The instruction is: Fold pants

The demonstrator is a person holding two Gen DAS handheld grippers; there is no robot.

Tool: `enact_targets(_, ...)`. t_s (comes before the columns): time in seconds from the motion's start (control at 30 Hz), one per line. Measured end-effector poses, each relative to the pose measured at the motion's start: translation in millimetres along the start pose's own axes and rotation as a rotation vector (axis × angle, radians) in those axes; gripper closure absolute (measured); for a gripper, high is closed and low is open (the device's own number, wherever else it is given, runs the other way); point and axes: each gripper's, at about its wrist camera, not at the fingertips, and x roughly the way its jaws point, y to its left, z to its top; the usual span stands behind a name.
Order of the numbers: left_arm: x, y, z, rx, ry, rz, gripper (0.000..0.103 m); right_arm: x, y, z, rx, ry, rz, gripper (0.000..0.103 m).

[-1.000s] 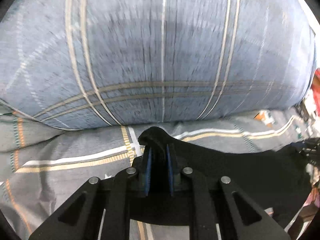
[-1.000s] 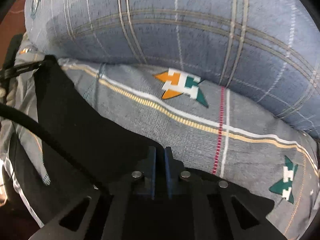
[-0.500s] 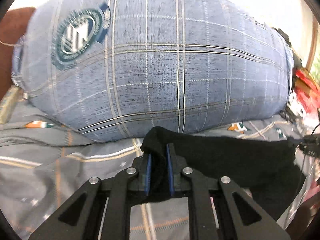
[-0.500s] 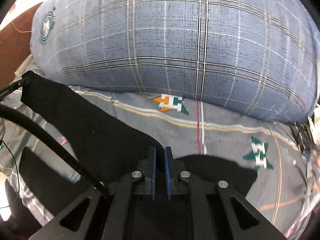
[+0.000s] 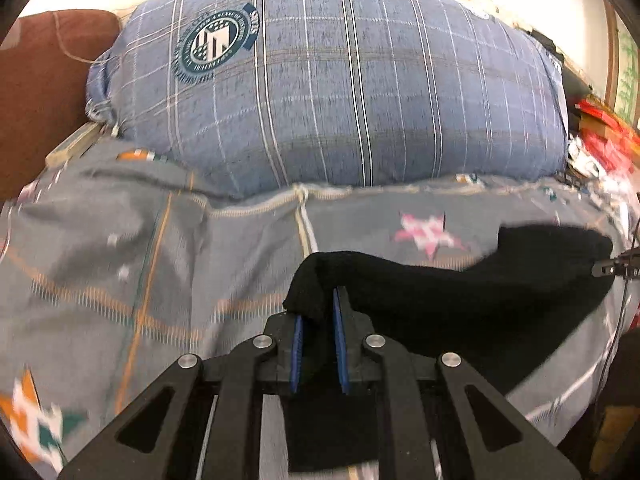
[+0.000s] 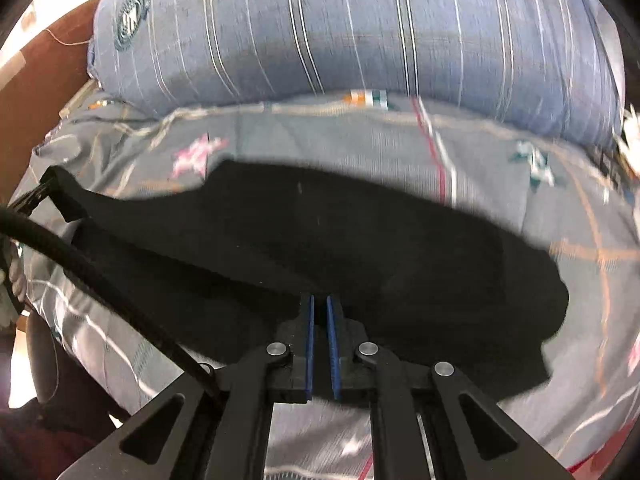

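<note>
Left wrist view first: left gripper [image 5: 319, 312] clamped on a corner of the black pants [image 5: 460, 300], which stretch rightward over the grey patterned bedsheet [image 5: 140, 264] below a blue plaid pillow [image 5: 340, 92]. Right wrist view: right gripper [image 6: 320, 320] pinches the pants [image 6: 340, 240] edge, cloth spread across the bedsheet [image 6: 500, 168] toward the left gripper [image 6: 38, 196].

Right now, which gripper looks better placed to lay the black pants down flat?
Probably neither alone. The left gripper and right gripper each pinch an edge of the black pants, stretched between them above the bedsheet; lowering both together seems best.
</note>
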Motion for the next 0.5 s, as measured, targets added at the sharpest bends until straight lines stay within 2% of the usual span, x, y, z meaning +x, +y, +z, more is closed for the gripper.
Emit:
enact_targets(0.03, -3, -2, -11, 0.005, 0.002, 0.011, 0.090, 4, -3, -9, 0.013, 0.012, -0.006, 0.102)
enact_targets(0.2, -11, -2, -59, -0.016, 0.058, 0.045, 0.090, 10, -22, -43, 0.094, 0.034, -0.016, 0.102)
enact_targets(0.3, -16, 6, -83, -0.038, 0.094, 0.097, 0.090, 6, -32, -56, 0.126, 0.030, -0.018, 0.102)
enact_targets(0.4, -27, 26, -100, -0.129, 0.114, 0.124, 0.090, -2, -32, -65, 0.133, 0.017, -0.030, 0.101)
enact_targets(0.5, -46, 47, -104, -0.245, 0.093, 0.106, 0.089, -11, -30, -68, 0.151, -0.008, -0.052, 0.100)
